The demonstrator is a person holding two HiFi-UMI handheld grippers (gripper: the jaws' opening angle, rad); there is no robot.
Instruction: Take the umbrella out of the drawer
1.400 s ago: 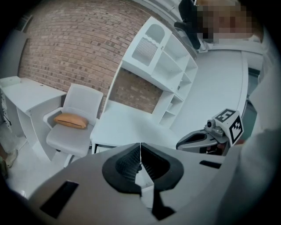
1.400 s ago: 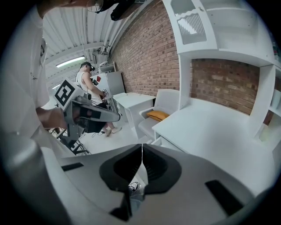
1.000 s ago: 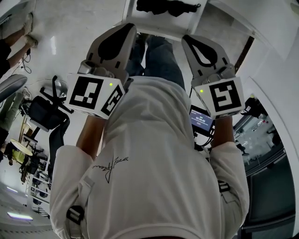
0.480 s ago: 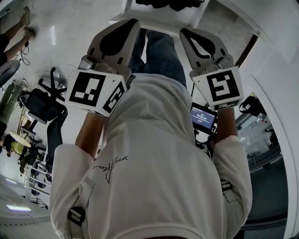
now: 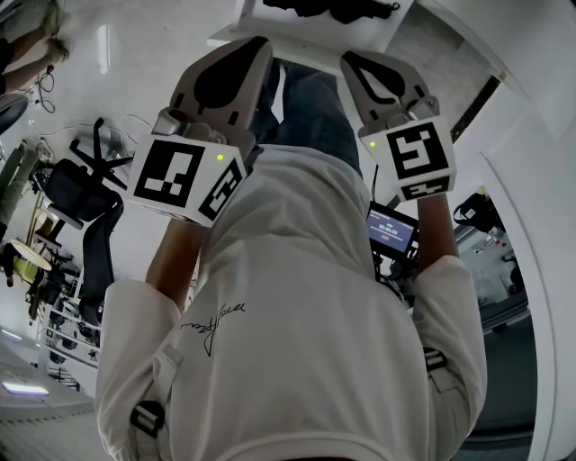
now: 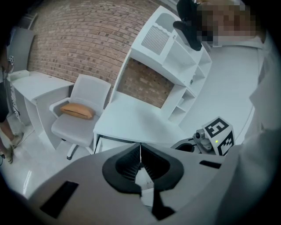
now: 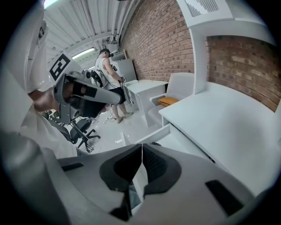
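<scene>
Umbrella (image 5: 331,9) in open drawer (image 5: 301,43) below white desk (image 6: 131,118), chair (image 6: 88,92) nearby

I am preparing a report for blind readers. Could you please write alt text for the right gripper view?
The right gripper, its jaws shut with nothing between them, faces an open white drawer under the edge of a white desk. Behind stand a white chair with an orange cushion and a brick wall.
</scene>
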